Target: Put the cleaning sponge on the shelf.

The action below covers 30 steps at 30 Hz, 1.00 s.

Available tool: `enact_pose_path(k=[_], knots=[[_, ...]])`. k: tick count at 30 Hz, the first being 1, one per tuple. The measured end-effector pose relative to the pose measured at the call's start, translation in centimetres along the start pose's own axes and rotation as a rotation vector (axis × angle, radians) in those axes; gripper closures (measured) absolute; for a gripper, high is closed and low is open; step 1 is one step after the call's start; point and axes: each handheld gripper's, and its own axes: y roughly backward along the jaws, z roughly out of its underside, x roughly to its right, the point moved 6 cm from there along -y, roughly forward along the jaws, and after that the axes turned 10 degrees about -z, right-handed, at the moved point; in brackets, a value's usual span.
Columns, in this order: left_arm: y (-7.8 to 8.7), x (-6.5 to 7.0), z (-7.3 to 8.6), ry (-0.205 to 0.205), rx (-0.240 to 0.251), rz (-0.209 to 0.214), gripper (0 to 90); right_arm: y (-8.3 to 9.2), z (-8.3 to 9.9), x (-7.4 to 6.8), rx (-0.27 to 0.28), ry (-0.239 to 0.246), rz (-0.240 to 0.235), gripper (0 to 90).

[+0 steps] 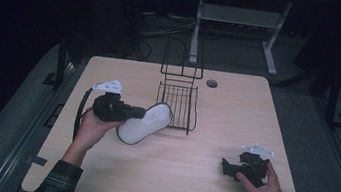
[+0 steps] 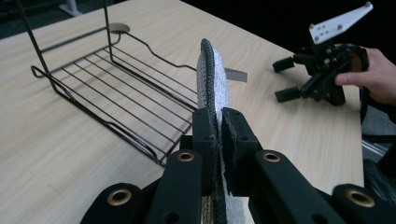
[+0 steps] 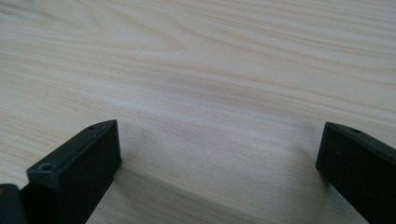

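A white insole with a dark rim [image 1: 147,121] is held above the wooden table [image 1: 197,180], edge-on in the left gripper view as a white insole [image 2: 213,77]. My left gripper [image 1: 136,113] is shut on its near end, jaws pressed on both faces [image 2: 218,135]. The insole's far end reaches toward the front edge of a black wire rack [image 1: 177,104], which lies to the left in the left gripper view as a wire rack [image 2: 112,88]. My right gripper [image 1: 228,167] rests low at the table's right front, open with its jaws wide apart over bare wood [image 3: 217,154]; it also appears far off as the right gripper [image 2: 287,79].
A round cable hole [image 1: 211,83] sits at the table's back edge behind the rack. A small grey tag [image 2: 235,74] lies on the wood beyond the insole. A second desk's legs [image 1: 271,49] stand on the dark floor behind.
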Motion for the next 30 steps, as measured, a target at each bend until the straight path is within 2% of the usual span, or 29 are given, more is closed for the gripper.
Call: enact_pose_path(k=[15, 30], knots=[[-1.5, -1.5, -2.4, 0.005, 0.018, -0.024, 84.1, 0.0, 0.0, 0.0, 0.0, -0.001, 0.0, 0.0], [-4.9, -3.2, -4.5, 0.013, 0.009, -0.041, 84.1, 0.0, 0.0, 0.0, 0.0, -0.001, 0.0, 0.0]])
